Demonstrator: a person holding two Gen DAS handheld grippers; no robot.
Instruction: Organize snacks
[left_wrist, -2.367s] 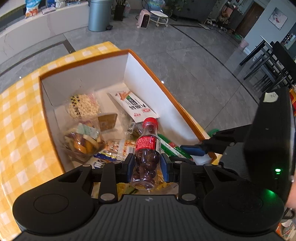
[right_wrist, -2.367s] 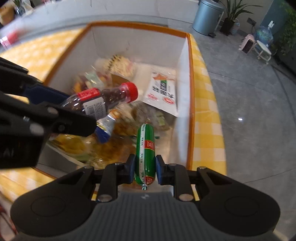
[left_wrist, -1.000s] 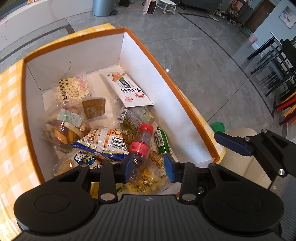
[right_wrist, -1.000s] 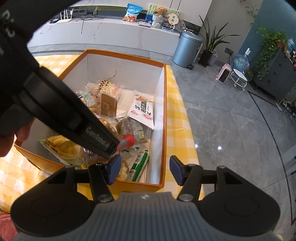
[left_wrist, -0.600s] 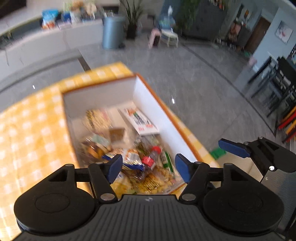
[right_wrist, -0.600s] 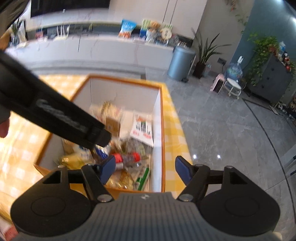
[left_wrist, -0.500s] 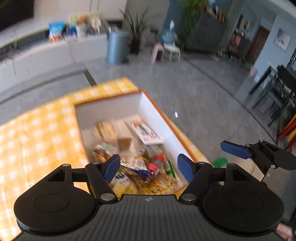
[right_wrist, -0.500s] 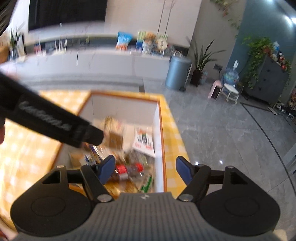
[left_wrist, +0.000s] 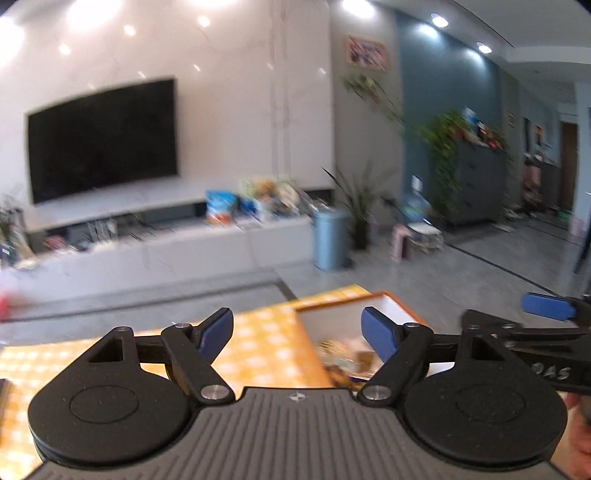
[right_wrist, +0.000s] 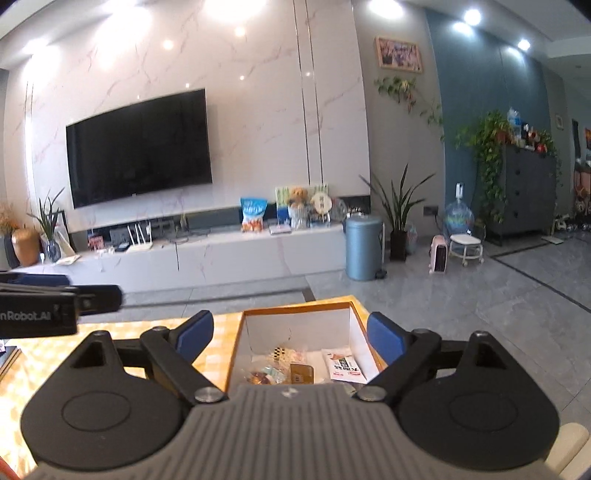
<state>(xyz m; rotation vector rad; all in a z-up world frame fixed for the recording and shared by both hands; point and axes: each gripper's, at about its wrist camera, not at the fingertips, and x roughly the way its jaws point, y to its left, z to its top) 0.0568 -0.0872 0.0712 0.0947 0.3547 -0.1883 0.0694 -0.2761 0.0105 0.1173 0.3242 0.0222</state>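
Observation:
An orange-rimmed white box (right_wrist: 295, 308) stands on the yellow checked tablecloth (right_wrist: 44, 358), low in both views. Inside it lie snack packs: a white packet with a red label (right_wrist: 343, 365), a brown carton (right_wrist: 302, 373) and a checked bag (right_wrist: 282, 352). My right gripper (right_wrist: 290, 328) hangs above and behind the box, its jaws opening with nothing between them. My left gripper (left_wrist: 297, 328) is also raised over the cloth beside the box (left_wrist: 369, 297), jaws opening and empty. The near part of the box is hidden behind the gripper bodies.
A long white TV console (right_wrist: 221, 254) with a black TV (right_wrist: 140, 147) fills the far wall. A blue-grey bin (right_wrist: 364, 247), potted plants (right_wrist: 399, 218) and a small stool (right_wrist: 465, 247) stand on the grey floor to the right.
The bottle and the green sausage were let go into the box. Both grippers opened wide, rose and pulled back, tilting up so the room now fills the views.

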